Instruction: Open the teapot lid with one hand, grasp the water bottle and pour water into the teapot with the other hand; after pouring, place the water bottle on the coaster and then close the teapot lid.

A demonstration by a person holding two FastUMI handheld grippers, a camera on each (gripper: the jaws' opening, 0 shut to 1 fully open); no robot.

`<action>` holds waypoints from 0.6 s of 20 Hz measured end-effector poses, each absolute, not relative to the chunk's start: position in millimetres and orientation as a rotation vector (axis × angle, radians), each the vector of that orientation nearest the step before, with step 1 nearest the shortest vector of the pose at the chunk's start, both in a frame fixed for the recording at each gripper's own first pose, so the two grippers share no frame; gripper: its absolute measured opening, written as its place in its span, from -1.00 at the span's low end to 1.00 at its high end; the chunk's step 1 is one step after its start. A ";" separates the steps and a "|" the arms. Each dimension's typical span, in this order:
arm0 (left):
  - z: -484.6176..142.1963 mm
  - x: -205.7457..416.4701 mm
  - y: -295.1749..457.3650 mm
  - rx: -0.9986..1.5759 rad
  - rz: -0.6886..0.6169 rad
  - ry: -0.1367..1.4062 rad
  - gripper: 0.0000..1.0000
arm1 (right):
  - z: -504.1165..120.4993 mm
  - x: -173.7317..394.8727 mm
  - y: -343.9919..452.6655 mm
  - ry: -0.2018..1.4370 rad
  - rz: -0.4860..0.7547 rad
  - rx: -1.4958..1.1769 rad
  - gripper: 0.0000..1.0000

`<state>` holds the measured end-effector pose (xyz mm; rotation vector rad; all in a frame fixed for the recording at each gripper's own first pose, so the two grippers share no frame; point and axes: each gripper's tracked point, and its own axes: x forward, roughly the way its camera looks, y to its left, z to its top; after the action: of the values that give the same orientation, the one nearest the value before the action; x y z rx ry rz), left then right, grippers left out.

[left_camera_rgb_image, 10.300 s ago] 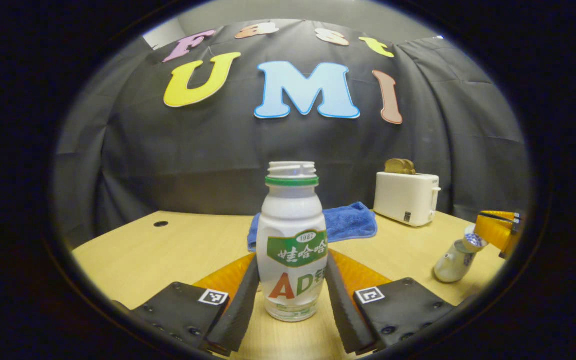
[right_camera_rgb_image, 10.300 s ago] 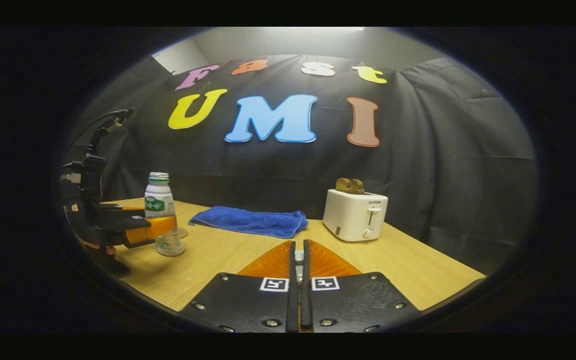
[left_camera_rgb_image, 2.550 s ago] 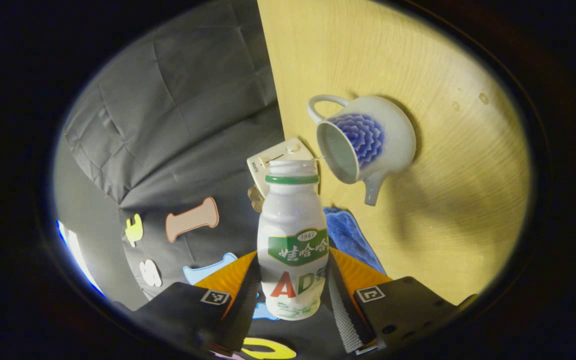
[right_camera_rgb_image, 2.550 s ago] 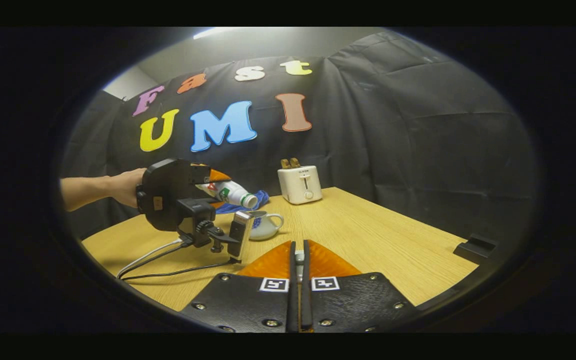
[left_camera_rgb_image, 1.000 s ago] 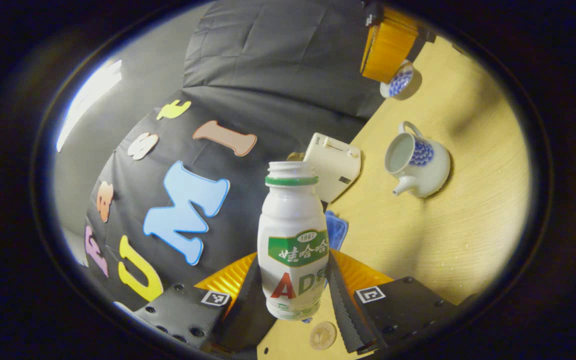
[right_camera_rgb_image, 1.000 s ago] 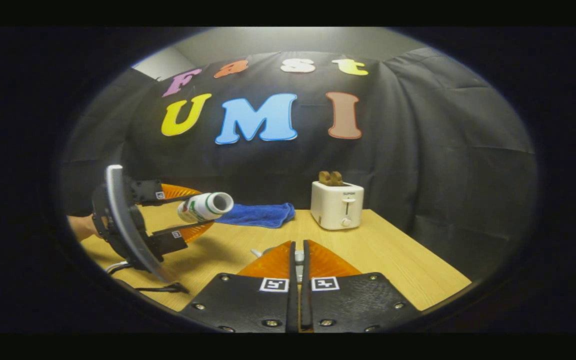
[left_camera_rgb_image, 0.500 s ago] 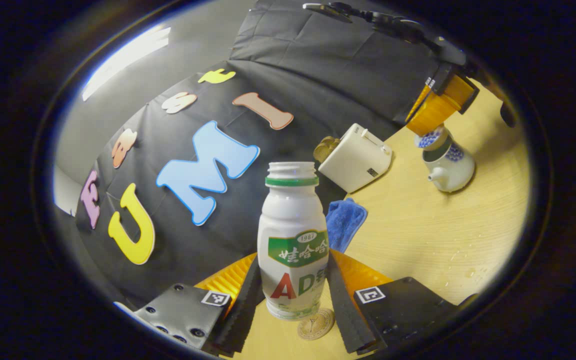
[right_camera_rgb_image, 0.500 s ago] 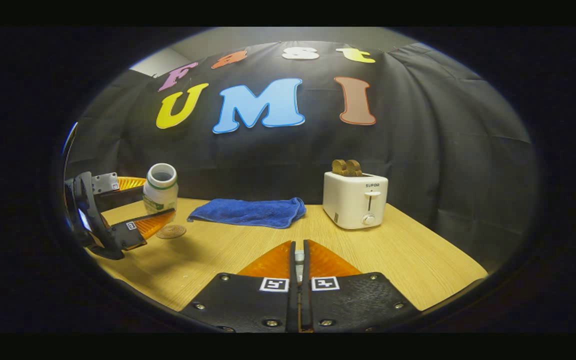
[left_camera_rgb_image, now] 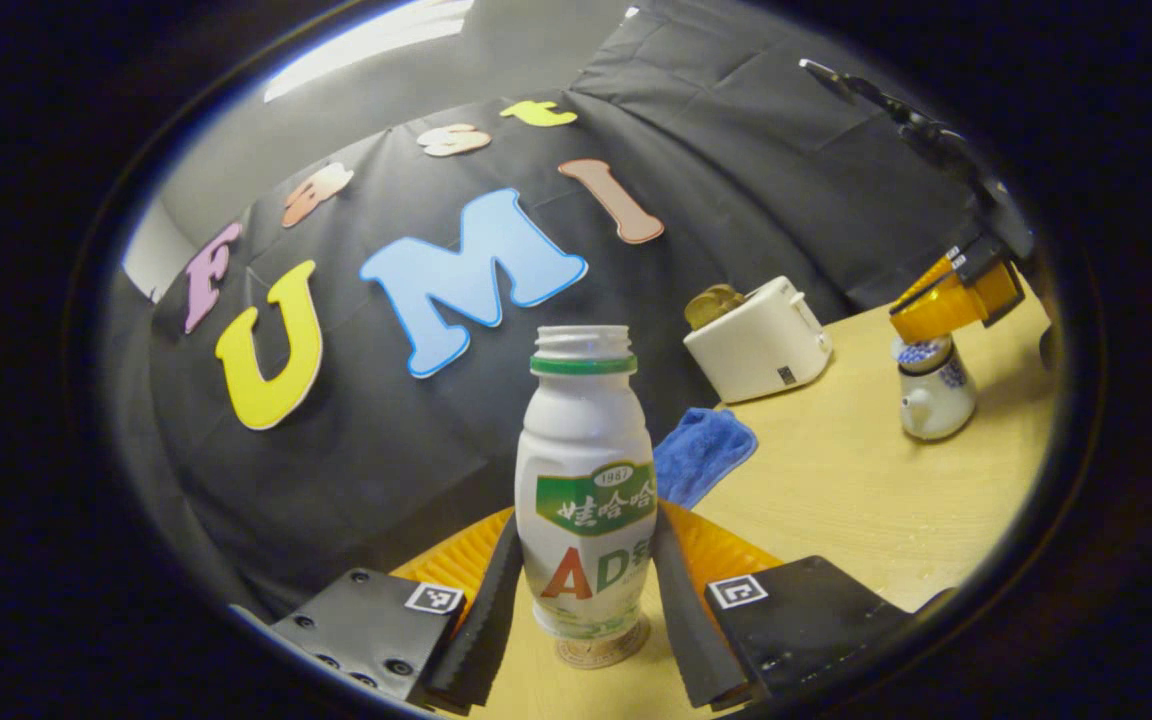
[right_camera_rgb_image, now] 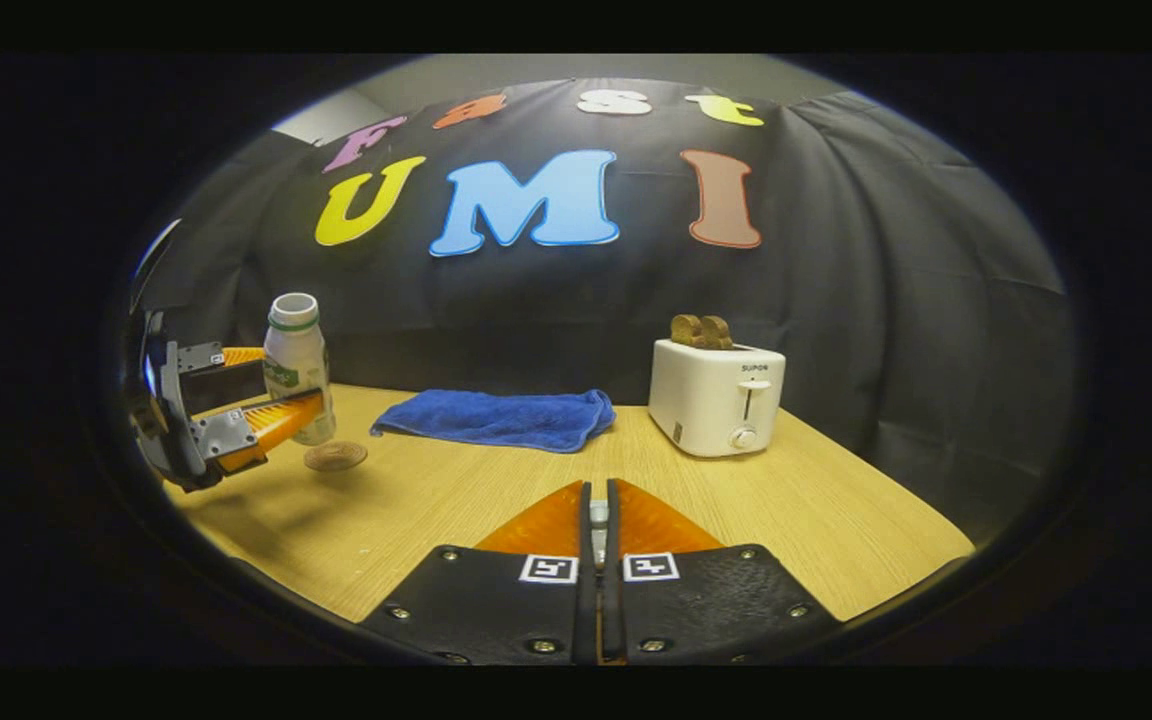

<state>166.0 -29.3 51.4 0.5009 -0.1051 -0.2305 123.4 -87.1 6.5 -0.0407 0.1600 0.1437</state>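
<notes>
With the left gripper view tilted against the room, the left gripper (left_camera_rgb_image: 586,610) has both fingers pressed on the lower body of the water bottle (left_camera_rgb_image: 586,490), one on each side. The bottle has no cap on its open mouth and a green ring around the neck. Right under its base sits the round coaster (left_camera_rgb_image: 601,652) on the wooden table (left_camera_rgb_image: 836,490), though whether the bottle touches the coaster cannot be told from here. Behind the bottle lies a blue towel (left_camera_rgb_image: 701,452), and past that stands a white toaster (left_camera_rgb_image: 761,340) with bread in its slots. Off to the far right is the teapot (left_camera_rgb_image: 934,392), white with blue pattern, spout towards the bottle, and the right gripper (left_camera_rgb_image: 951,305) is directly above it with the lid (left_camera_rgb_image: 921,352) at its tip, low over the pot's mouth; if the lid is seated cannot be made out

Over to the right gripper view: its own fingers (right_camera_rgb_image: 586,560) are pressed together with a small pale piece between them, clenched tight. At the left edge the left gripper (right_camera_rgb_image: 276,405) holds the bottle (right_camera_rgb_image: 296,365) tilted and lifted just above the table, beside the coaster (right_camera_rgb_image: 335,456), which lies bare. The towel (right_camera_rgb_image: 496,418) and toaster (right_camera_rgb_image: 716,395) sit along the back of the table (right_camera_rgb_image: 786,510)
</notes>
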 end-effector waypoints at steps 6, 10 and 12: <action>59.9 174.6 3.5 0.312 -0.194 -0.070 0.48 | -3.6 124.5 -87.6 0.174 0.130 -0.041 -1.00; 49.5 190.3 19.6 0.199 -0.189 -0.011 0.48 | -9.0 128.4 -89.8 0.184 0.127 0.002 -0.93; 37.9 201.5 31.0 0.147 -0.167 0.028 0.48 | -7.7 127.0 -88.6 0.177 0.127 0.000 -0.87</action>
<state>201.5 31.0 37.9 0.1471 0.0278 -0.1674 127.0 -88.6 -7.7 0.0003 0.1771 0.1271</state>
